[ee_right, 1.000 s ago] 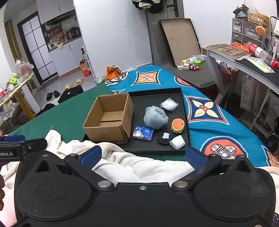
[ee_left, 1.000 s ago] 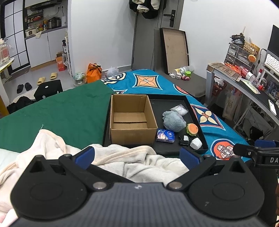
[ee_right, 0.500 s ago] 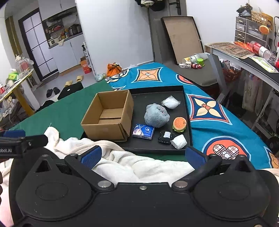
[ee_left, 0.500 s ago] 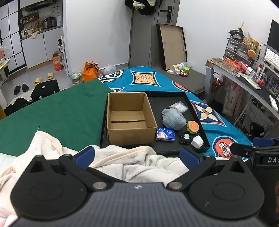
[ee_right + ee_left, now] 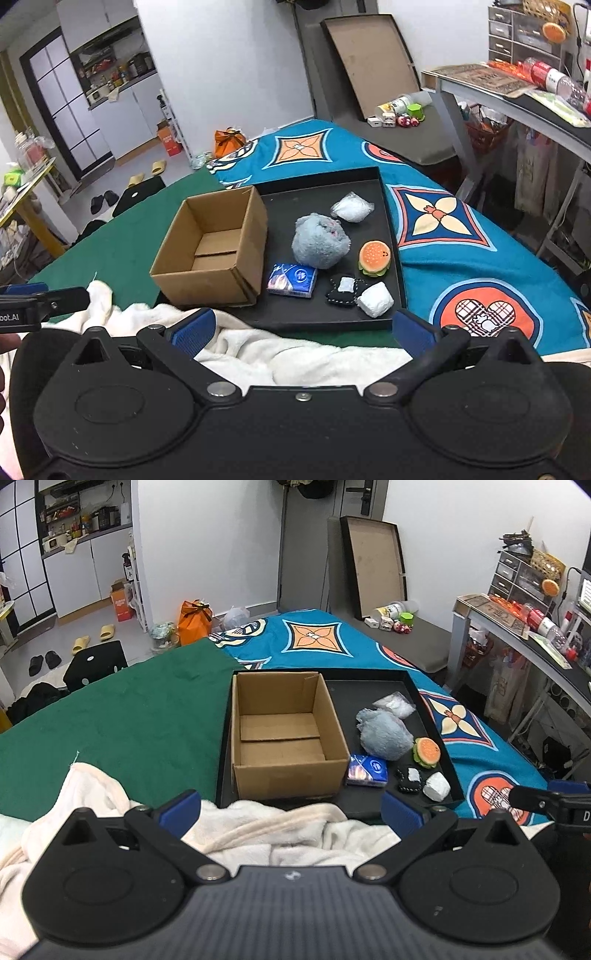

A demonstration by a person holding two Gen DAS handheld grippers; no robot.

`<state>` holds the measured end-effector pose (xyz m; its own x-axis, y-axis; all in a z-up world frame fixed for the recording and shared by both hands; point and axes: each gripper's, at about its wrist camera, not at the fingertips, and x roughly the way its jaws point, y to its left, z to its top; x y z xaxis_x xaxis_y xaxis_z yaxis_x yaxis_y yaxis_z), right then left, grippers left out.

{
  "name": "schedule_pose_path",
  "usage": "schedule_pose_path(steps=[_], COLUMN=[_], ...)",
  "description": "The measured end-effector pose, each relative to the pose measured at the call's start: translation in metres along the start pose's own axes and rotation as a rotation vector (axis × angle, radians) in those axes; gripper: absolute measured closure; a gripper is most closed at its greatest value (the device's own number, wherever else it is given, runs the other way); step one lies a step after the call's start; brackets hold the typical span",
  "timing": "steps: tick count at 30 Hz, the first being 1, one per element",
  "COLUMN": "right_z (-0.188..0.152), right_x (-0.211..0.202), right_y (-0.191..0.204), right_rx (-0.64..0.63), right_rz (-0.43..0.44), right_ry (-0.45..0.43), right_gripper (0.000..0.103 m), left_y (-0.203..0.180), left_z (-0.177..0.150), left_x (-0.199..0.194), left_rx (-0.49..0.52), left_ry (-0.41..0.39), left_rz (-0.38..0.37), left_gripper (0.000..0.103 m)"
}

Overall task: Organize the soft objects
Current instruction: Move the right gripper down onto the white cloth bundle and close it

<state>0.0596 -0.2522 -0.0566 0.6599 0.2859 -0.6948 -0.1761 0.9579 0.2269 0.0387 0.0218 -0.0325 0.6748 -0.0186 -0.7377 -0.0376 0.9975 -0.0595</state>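
Spread across the bed (image 5: 110,716): green cloth on the left, blue patterned blanket (image 5: 461,258) on the right. In the foreground, a rumpled white towel (image 5: 295,830), directly under both grippers. Beyond it, a black tray (image 5: 325,317) with an open, empty cardboard box (image 5: 280,731) filling its left part.

To the right of the box, loose on the tray floor: grey plush ball (image 5: 319,240) in the middle, clear bag of white stuffing (image 5: 351,208) behind it, blue tissue pack (image 5: 293,278) just beside the box's near corner, burger toy (image 5: 373,257) near the right wall, small black pouch (image 5: 343,291) touching a white wad (image 5: 375,301) at the front.

Left gripper (image 5: 291,808) spread wide, nothing between the fingers, lined up with the box. Right gripper (image 5: 303,328) likewise wide apart and empty, aimed at the soft items straight ahead.

Deciding relation: soft things lie forward and right of the box, so nearer the right gripper; probably a forward reach over the towel for the plush ball, then a short carry leftward into the box. Plush ball roundish, no clear long axis.
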Motion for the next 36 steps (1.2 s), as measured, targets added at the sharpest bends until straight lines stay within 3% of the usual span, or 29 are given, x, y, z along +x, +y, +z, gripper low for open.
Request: schedule_pose_path(steps=[14,23,29,36], right_z=[0.004,0.0,-0.004,-0.012], right_x=[0.042,0.076,0.098,0.124], right_y=[-0.045,-0.064,-0.076,-0.096], right_rx=[0.115,0.184,0.226,0.334], right_rz=[0.051,0.078,0.079,0.077], right_ry=[0.006,0.005,0.023,0.039], right_gripper=[0.001,0.017,0.029,0.052], left_y=[0.021,0.03,0.029,0.032], left_z=[0.021,0.029,0.032,0.036], left_x=[0.044,0.071,0.094,0.118], left_rx=[-0.04,-0.04,-0.034,-0.035], left_ry=[0.031,0.056,0.097,0.137], left_rz=[0.021,0.042,0.048,0.066], left_gripper=[0.001,0.004,0.02,0.034])
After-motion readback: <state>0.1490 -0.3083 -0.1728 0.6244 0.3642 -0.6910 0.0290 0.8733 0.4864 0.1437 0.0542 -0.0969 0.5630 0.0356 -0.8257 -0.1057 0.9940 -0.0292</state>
